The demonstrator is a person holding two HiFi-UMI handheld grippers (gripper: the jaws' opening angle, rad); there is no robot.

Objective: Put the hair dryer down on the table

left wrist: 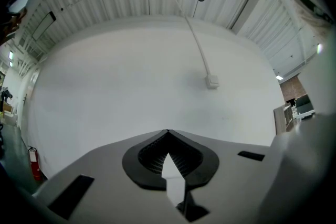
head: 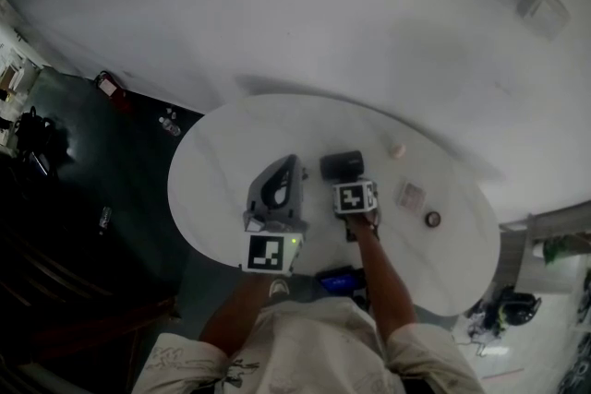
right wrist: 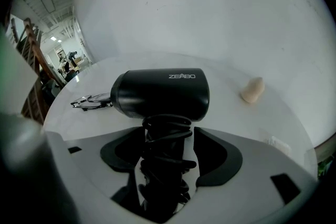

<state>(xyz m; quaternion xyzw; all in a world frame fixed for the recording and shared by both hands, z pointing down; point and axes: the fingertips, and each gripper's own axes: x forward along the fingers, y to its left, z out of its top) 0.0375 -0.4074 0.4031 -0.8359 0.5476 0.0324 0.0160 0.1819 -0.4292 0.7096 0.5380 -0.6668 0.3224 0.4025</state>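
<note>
Two wide jaws of the right gripper (right wrist: 167,140) flank the hair dryer (right wrist: 160,94) handle, seemingly loose, barrel crosswise ahead; left gripper (left wrist: 168,135) jaws closed, empty.

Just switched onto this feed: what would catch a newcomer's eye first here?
The black hair dryer lies on the round white table, its cord-wrapped handle between the wide-apart jaws of the right gripper. The left gripper, jaws together and empty, points at a bare white wall. Eyeglasses lie on the table beyond the dryer's left end in the right gripper view.
</note>
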